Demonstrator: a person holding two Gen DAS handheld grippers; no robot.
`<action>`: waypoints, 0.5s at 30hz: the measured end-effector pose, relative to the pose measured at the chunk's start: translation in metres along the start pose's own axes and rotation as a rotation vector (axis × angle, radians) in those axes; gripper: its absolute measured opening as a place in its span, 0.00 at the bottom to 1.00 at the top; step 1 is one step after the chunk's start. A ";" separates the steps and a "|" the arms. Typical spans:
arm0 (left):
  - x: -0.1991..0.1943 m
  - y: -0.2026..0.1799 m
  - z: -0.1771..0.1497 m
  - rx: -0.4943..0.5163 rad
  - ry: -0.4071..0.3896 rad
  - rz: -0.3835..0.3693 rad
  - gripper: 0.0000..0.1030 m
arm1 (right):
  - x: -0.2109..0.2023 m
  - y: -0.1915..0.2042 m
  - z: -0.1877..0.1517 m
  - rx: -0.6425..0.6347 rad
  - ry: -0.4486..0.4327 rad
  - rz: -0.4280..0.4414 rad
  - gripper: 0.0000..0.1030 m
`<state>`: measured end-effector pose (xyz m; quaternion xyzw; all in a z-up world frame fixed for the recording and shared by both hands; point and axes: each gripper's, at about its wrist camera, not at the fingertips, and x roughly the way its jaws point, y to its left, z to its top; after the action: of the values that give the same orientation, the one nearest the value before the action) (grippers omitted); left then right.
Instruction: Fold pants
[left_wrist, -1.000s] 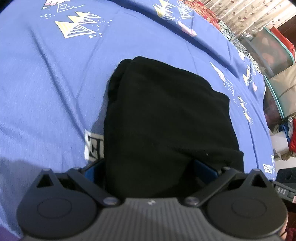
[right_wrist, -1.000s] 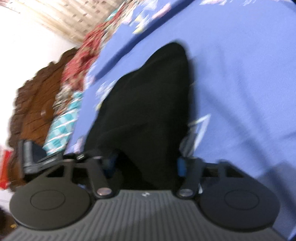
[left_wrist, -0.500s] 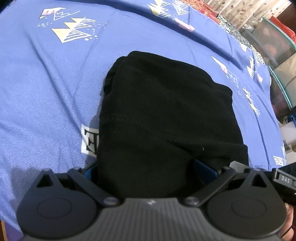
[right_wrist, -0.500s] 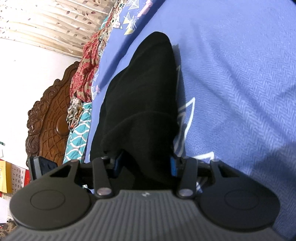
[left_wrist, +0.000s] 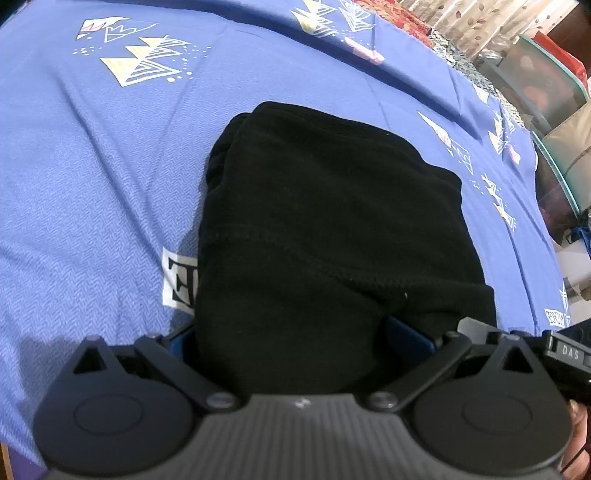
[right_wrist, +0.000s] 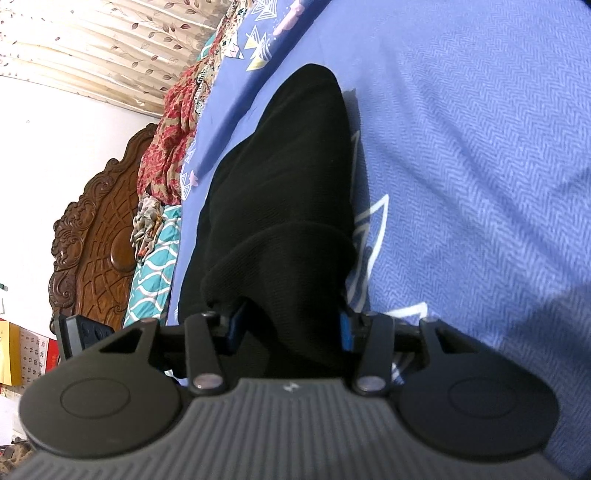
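Now the black pants (left_wrist: 325, 236) lie folded into a compact bundle on the blue bedsheet (left_wrist: 92, 192), each claw, left (left_wrist: 295, 343) and right (right_wrist: 288, 325), pinching its near edge, the right having narrowed slightly, so the fold looks nearly finished.

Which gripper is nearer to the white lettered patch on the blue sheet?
Left. The left gripper sits right beside the patch; the right gripper is across the black pants.
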<state>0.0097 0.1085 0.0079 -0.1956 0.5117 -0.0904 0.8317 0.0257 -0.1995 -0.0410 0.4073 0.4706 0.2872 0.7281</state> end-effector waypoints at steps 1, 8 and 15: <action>0.000 0.000 0.000 0.001 -0.001 0.000 1.00 | 0.000 0.000 0.000 0.000 0.000 0.000 0.48; 0.000 0.000 0.000 0.001 -0.001 -0.001 1.00 | -0.001 0.000 0.001 0.000 0.002 0.000 0.48; 0.000 0.000 -0.001 -0.001 -0.001 0.000 1.00 | -0.001 0.001 0.000 0.000 0.002 0.000 0.48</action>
<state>0.0087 0.1079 0.0080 -0.1962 0.5113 -0.0901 0.8318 0.0256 -0.1995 -0.0396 0.4069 0.4714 0.2875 0.7277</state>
